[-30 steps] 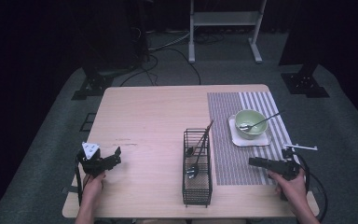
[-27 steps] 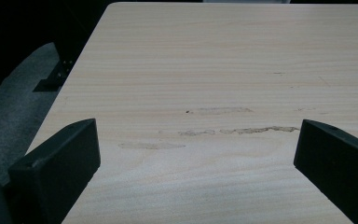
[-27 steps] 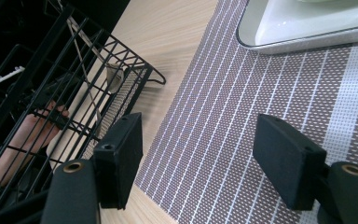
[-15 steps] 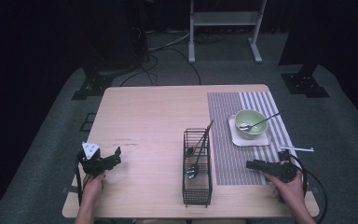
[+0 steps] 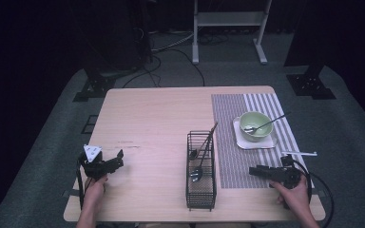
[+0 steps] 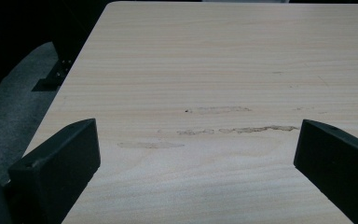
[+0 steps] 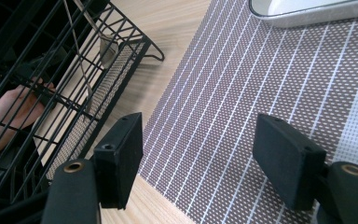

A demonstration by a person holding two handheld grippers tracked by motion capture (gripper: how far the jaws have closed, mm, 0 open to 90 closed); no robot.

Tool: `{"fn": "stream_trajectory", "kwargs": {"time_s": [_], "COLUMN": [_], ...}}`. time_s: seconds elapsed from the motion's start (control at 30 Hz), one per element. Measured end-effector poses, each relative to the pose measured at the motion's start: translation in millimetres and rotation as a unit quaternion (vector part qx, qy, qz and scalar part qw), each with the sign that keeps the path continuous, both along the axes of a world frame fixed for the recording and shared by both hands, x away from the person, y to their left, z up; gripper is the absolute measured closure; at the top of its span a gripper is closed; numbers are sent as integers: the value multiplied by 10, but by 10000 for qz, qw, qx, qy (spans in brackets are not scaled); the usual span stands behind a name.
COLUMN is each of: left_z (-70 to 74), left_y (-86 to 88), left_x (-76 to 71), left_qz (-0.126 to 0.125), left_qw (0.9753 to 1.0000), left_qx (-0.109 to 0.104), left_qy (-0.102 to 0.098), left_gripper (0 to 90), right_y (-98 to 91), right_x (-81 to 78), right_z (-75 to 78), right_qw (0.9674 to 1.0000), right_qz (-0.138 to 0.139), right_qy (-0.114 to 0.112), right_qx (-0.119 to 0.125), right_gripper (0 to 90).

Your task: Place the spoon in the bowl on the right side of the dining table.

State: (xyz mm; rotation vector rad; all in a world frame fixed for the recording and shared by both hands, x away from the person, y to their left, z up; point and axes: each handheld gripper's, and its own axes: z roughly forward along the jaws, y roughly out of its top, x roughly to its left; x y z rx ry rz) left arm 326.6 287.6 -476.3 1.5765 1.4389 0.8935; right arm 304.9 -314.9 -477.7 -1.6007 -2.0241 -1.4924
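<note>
— What is being seen on the smooth wooden table (image 5: 152, 118)?

— One black wire basket (image 5: 201, 190) is being shown with two spoons (image 5: 196, 174) inside. One round green bowl (image 5: 255, 126), with one spoon in it, is being held up by a white square plate (image 5: 241, 140) on a striped woven mat (image 5: 233, 156).

— And the claws?

— The left gripper (image 5: 116, 160) is being held wide open over bare wood. The right gripper (image 5: 256, 171) is being held wide open over the mat, empty.

Wire basket (image 5: 201, 176) between both tools
</note>
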Motion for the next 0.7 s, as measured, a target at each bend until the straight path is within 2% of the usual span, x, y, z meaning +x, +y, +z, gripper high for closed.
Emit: {"fn": "stream_trajectory", "kwargs": {"time_s": [0.37, 0.53, 0.7], "left_z": [0, 0, 0], "left_y": [2, 6, 2], "left_x": [2, 2, 3], "left_qz": [-9, -19, -28], "left_qw": [10000, 10000, 10000], "left_qx": [-12, -15, -6], "left_qy": [4, 2, 12], "left_gripper": [0, 0, 0], "right_y": [48, 122, 130], "right_x": [-50, -66, -64], "right_z": [-25, -7, -1], "right_qw": [9999, 9995, 9994], "right_qz": [85, 201, 213], "right_qy": [-15, -141, -189], "right_qx": [-59, -193, -184], "right_gripper": [321, 322, 322]}}
